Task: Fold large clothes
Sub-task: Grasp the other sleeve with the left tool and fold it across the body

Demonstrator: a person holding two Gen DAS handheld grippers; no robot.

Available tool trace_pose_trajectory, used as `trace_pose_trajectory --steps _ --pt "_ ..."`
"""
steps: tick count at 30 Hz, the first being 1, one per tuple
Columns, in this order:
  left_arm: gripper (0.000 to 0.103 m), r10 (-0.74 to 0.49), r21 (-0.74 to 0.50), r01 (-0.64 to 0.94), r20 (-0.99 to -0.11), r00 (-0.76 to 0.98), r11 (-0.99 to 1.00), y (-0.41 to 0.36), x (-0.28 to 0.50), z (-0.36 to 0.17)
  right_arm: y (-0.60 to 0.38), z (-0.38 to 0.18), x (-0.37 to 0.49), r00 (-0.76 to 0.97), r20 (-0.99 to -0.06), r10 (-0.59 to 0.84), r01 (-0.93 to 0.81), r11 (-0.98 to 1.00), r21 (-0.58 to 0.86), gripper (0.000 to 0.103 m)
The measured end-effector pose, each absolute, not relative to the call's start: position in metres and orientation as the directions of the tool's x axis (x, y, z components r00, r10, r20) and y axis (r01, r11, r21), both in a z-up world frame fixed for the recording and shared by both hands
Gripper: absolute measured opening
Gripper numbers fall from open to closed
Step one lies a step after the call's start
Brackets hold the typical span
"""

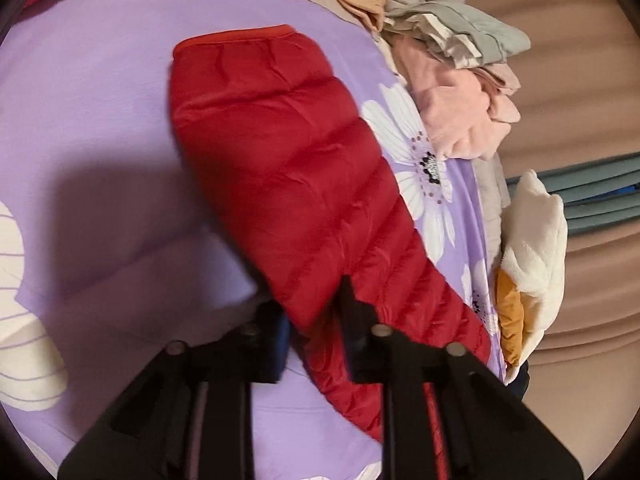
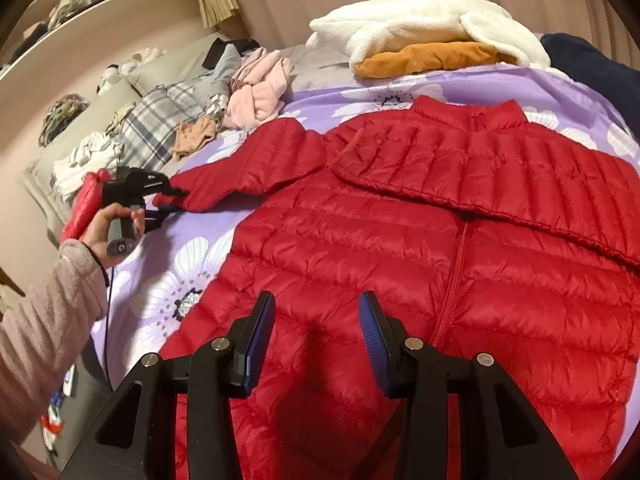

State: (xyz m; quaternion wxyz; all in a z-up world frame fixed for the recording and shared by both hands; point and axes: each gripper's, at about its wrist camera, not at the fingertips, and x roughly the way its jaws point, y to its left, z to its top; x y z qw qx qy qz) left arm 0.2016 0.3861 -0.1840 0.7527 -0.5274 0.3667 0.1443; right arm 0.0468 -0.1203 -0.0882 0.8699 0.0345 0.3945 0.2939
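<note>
A red quilted puffer jacket (image 2: 400, 240) lies spread on a purple floral bedspread (image 2: 192, 240), collar at the far side. Its left sleeve (image 2: 248, 160) stretches out toward the left gripper (image 2: 176, 200), which a hand holds shut on the sleeve's end. In the left wrist view the red sleeve (image 1: 280, 160) passes between that gripper's (image 1: 312, 304) fingers and runs away over the bedspread (image 1: 100, 120). My right gripper (image 2: 317, 304) hovers over the jacket's lower front, open, with nothing between its blue pads.
A heap of pink and grey clothes (image 1: 460, 112) and a white fleece on an orange garment (image 2: 420, 32) lie along the bed's far edge. Pillows, one of them plaid (image 2: 160, 128), line the left side. A person's pink sleeve (image 2: 48, 300) reaches in from the left.
</note>
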Motion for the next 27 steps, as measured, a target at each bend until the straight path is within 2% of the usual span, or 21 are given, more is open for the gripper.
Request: trace_pose_trajectory --steps 4,13,20,27 --pt "0.012 -0.106 -0.646 -0.592 -0.714 0.692 0.482 0.382 0.196 -0.165 -0.122 -0.089 0.046 0.515 -0.671 0.533 -0.474 0.830 0.295 0.044" --pt "0.010 -0.027 -0.558 -0.485 -0.674 0.738 0.674 0.339 0.192 -0.094 -0.128 -0.088 0.041 0.513 -0.671 0.536 -0.449 0.833 0.323 0.044" --pt "0.009 -0.021 -0.448 -0.334 -0.621 0.783 0.829 0.261 0.190 -0.043 -0.144 -0.084 0.035 0.528 -0.655 0.541 -0.418 0.837 0.354 0.044" --pt "0.010 -0.019 -0.263 -0.177 -0.605 0.796 0.948 0.170 0.190 -0.015 -0.174 -0.079 0.026 0.568 -0.632 0.526 -0.375 0.850 0.371 0.044"
